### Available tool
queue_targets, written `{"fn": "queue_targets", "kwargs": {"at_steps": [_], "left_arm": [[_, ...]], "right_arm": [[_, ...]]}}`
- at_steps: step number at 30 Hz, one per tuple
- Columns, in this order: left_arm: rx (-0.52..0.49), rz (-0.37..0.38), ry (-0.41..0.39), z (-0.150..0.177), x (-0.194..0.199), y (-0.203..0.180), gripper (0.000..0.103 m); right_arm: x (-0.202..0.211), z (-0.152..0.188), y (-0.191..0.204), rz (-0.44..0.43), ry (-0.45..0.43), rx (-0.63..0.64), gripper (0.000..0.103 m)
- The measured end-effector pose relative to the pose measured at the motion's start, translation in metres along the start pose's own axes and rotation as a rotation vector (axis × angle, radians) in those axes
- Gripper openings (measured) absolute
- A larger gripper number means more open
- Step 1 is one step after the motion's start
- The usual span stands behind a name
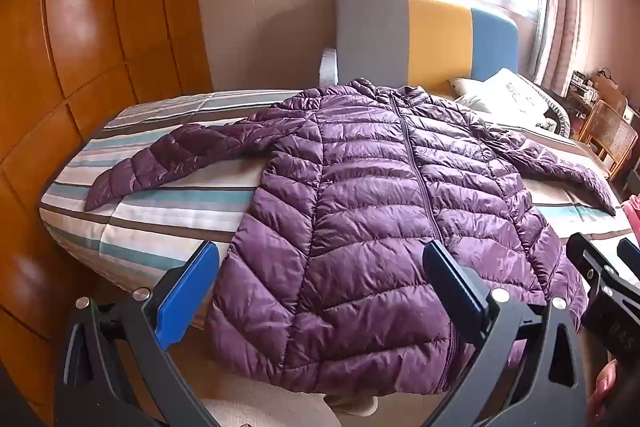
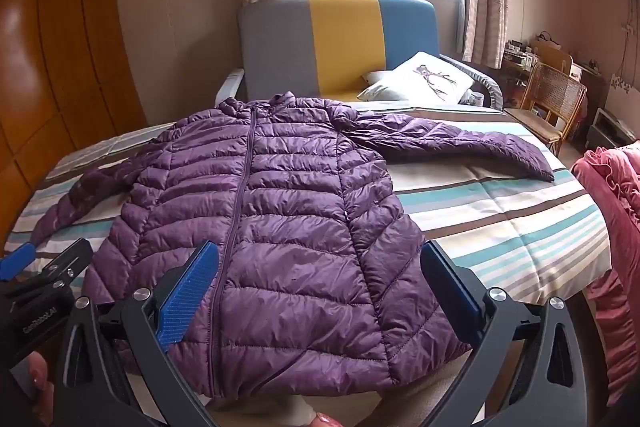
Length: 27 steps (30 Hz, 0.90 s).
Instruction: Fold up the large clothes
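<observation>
A purple quilted puffer jacket lies flat and zipped on the striped bed, collar far, hem hanging a little over the near edge, both sleeves spread outward. It also shows in the right wrist view. My left gripper is open and empty, held above the hem's left half. My right gripper is open and empty above the hem's right half. The right gripper also shows at the right edge of the left wrist view. The left gripper shows at the left edge of the right wrist view.
A grey, yellow and blue headboard stands at the far end with a white pillow. A wooden wardrobe is on the left. A pink quilt lies at the right. A rattan chair stands beyond the bed.
</observation>
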<state>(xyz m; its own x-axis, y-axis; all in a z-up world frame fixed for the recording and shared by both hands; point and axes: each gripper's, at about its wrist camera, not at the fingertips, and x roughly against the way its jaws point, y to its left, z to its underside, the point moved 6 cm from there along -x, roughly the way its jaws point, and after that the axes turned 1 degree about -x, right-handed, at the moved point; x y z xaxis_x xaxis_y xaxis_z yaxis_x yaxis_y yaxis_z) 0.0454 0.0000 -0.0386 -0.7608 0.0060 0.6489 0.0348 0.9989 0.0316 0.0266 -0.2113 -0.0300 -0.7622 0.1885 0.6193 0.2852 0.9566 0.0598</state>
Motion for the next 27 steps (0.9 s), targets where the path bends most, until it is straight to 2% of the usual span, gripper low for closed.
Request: {"fn": "queue_targets", "kwargs": {"at_steps": [27], "left_arm": [[0.0, -0.006, 0.031, 0.007, -0.007, -0.002, 0.101]], "right_arm": [[-0.002, 0.002, 0.001, 0.003, 0.008, -0.003, 0.1]]}}
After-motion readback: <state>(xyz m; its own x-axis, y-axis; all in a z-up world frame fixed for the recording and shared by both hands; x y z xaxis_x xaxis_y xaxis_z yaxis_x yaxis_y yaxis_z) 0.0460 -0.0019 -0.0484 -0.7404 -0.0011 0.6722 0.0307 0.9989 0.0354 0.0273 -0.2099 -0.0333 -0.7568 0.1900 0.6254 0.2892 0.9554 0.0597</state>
